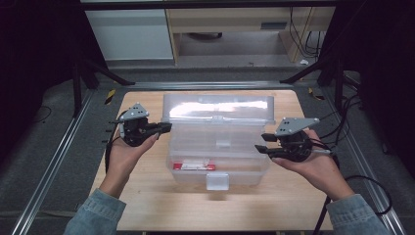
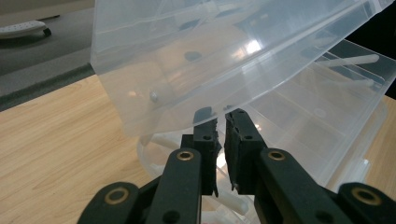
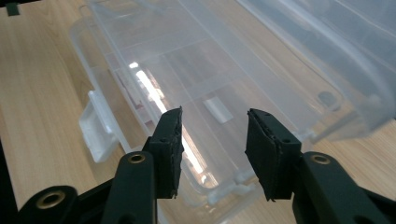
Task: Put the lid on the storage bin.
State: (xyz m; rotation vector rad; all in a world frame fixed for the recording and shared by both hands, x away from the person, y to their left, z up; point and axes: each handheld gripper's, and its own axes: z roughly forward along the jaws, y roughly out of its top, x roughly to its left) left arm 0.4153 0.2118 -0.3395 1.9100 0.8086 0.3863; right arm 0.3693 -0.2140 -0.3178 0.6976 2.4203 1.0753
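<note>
Sitting btwn tools, clear box point(image 1: 218, 147): L tool point(image 1: 165, 128) pressed together, R tool point(image 1: 262, 143) spread.

No text, label, brand, number or sign can be read anywhere. The red and white packet point(image 1: 193, 165) lying inside the clear plastic box point(image 1: 218, 147) may carry print, but it is too small and blurred to make out. The grey plate point(image 1: 274, 25) on the furniture at the far side is blank at this size.
</note>
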